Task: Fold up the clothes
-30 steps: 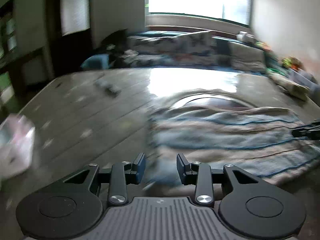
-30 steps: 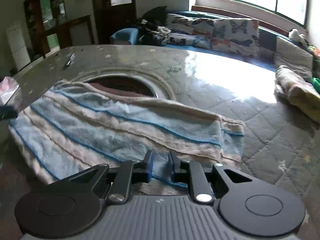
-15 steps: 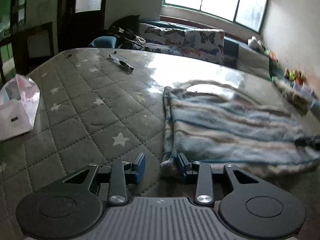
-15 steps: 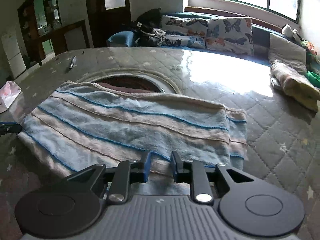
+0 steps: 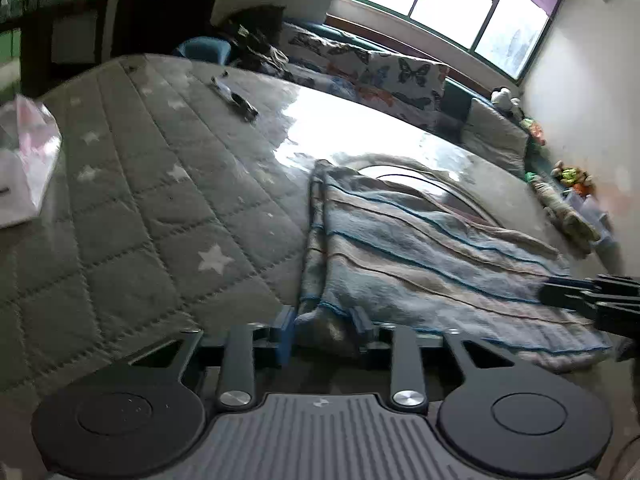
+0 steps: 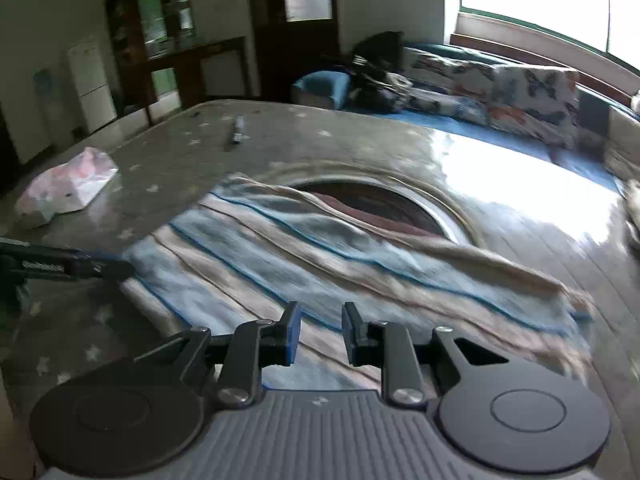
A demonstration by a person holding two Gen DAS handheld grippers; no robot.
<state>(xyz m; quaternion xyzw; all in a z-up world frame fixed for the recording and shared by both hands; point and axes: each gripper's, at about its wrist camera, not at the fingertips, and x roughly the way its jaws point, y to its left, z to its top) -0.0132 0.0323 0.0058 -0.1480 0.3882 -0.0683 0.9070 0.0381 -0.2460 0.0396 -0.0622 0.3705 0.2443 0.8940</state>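
A striped blue, beige and white fleece garment (image 5: 420, 256) lies folded flat on the grey quilted mattress (image 5: 168, 208); it also shows in the right wrist view (image 6: 320, 264). My left gripper (image 5: 322, 330) is open, its jaws either side of the garment's near left corner. My right gripper (image 6: 318, 330) is open over the garment's near edge. Each gripper shows in the other's view, the right at the far right (image 5: 592, 300), the left at the far left (image 6: 60, 266).
A pink and white plastic bag (image 6: 68, 188) lies on the mattress at the left. A small dark object (image 5: 236, 98) lies further back. A sofa with butterfly cushions (image 5: 400, 76) runs under the window. A rolled cloth (image 5: 568, 216) lies at the right edge.
Both grippers have come lower and closer to the garment's near edge. The right gripper's jaws have opened wider. The left gripper now has the corner between its jaws.
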